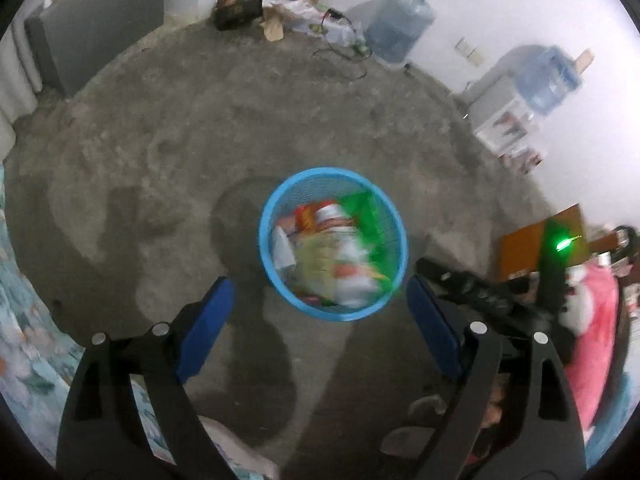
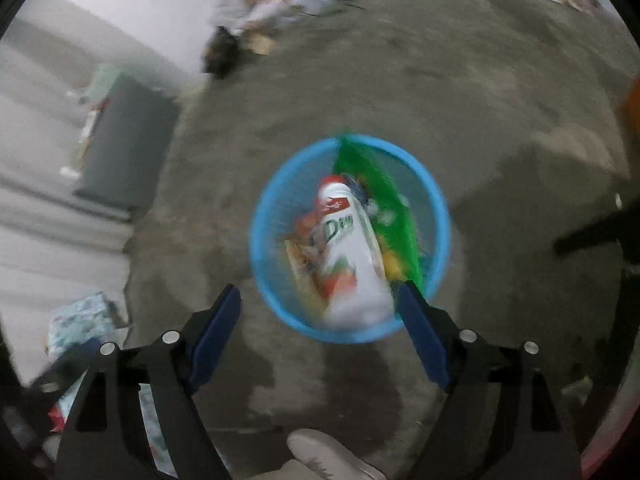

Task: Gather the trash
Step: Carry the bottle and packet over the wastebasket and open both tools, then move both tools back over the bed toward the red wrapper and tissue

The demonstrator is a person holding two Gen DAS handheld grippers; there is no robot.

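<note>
A blue mesh waste basket (image 1: 267, 254) stands on the concrete floor, seen from above in both views (image 2: 438, 216). It holds a white bottle with a red cap (image 2: 352, 248), a green packet (image 2: 380, 200) and other wrappers (image 1: 316, 256). My left gripper (image 1: 320, 292) is open and empty, hovering above the basket's near rim. My right gripper (image 2: 320, 300) is open and empty, also above the near rim. The right gripper's body shows at the right of the left wrist view (image 1: 480, 292).
Two large water bottles (image 1: 400, 24) (image 1: 544, 76) stand by the far wall, with boxes, papers and a cable (image 1: 288, 12). A grey cabinet (image 1: 100, 28) stands at left. A wooden board (image 1: 540, 240) and pink cloth (image 1: 592, 320) lie at right. A slipper (image 2: 328, 456) is below.
</note>
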